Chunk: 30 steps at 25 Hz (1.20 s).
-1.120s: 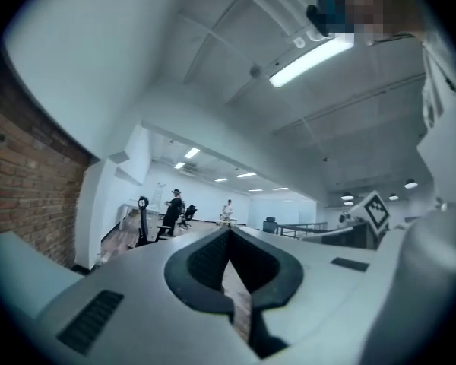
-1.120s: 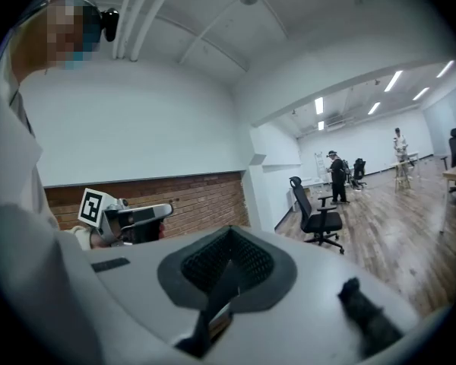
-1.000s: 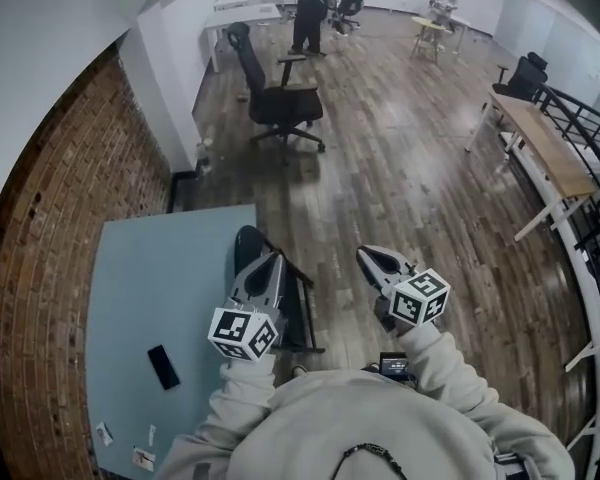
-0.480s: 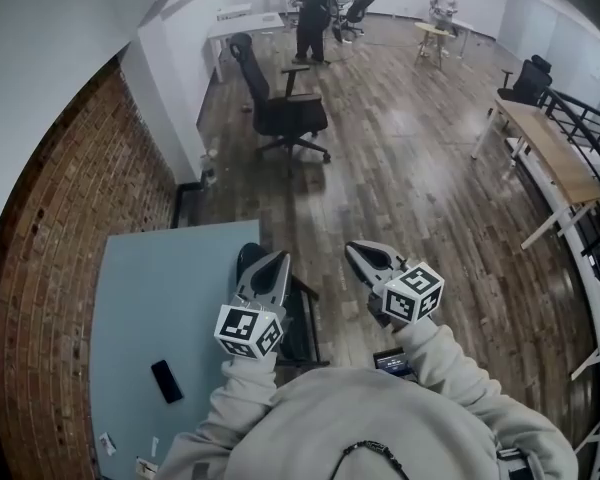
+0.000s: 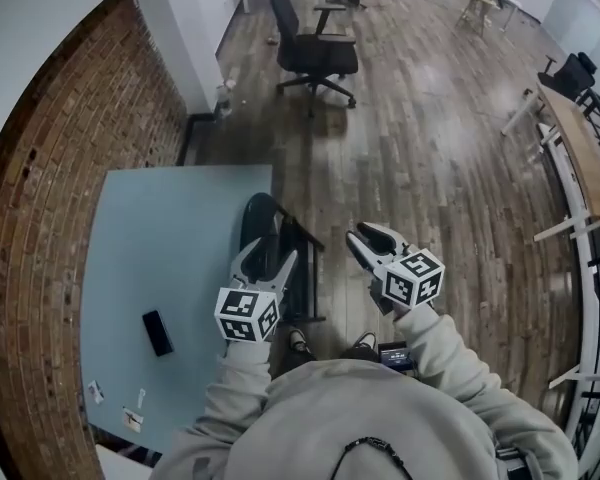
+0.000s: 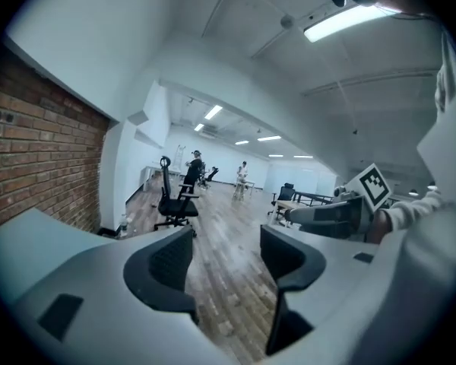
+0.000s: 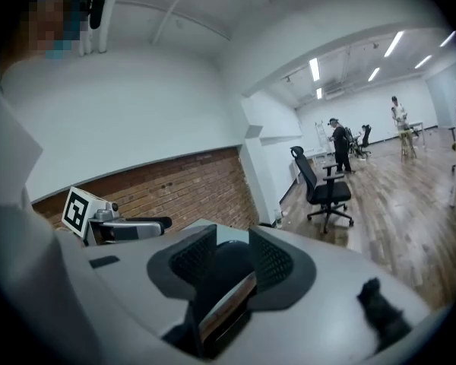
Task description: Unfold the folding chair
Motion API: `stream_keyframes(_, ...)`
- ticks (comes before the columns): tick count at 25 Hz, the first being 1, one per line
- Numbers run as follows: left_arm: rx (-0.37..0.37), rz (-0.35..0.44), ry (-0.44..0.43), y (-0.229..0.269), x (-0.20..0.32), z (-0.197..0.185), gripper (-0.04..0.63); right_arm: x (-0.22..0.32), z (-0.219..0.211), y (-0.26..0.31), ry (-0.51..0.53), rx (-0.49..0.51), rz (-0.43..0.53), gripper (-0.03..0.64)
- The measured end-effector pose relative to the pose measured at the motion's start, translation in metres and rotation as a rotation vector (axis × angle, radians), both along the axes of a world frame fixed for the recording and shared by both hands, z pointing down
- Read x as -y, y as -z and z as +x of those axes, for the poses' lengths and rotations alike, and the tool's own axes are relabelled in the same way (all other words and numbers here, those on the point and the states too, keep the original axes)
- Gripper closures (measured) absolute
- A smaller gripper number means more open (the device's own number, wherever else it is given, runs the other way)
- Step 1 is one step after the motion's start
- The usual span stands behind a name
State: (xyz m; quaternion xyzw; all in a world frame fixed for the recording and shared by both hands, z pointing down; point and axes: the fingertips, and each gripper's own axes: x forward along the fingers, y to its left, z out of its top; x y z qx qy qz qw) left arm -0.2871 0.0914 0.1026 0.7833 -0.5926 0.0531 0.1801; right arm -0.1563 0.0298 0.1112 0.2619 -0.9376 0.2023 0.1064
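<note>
two grippers sit low in the middle of the head view. my left gripper (image 5: 267, 258) has its jaws spread, having just been opening, with only floor between them. in the head view it overlaps the folding chair (image 5: 260, 223), which stands black and folded just beside the right edge of the pale blue table (image 5: 170, 228), centre of frame. my right gripper (image 5: 365, 236), right of the chair, has just parted its jaws a little. the chair's rounded top shows through the gap, not pinched. a phone (image 5: 157, 332) lies lower left.
</note>
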Motion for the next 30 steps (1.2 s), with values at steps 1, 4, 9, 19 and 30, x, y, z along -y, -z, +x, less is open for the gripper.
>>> stream_keyframes(1,0.006,-0.025,0.016,-0.012,0.001,-0.007,0.320,0.003,-0.006,-0.015,0.010,-0.013,-0.027,0.494)
stream_keyframes(4,0.025,-0.100,0.071,-0.053,0.000,-0.032,0.255,0.007,-0.029,-0.074,0.035,-0.062,-0.119,0.439)
stream_keyframes(9,0.068,-0.319,0.159,-0.142,-0.028,-0.081,0.198,-0.023,-0.074,-0.200,0.110,-0.156,-0.362,0.401)
stream_keyframes(19,-0.210,-0.534,0.157,-0.243,-0.045,-0.114,0.183,-0.054,-0.155,-0.392,0.149,-0.320,-0.685,0.353)
stream_keyframes(30,-0.205,-0.611,0.159,-0.274,-0.044,-0.107,0.497,-0.060,-0.205,-0.491,0.109,-0.390,-0.860,0.364)
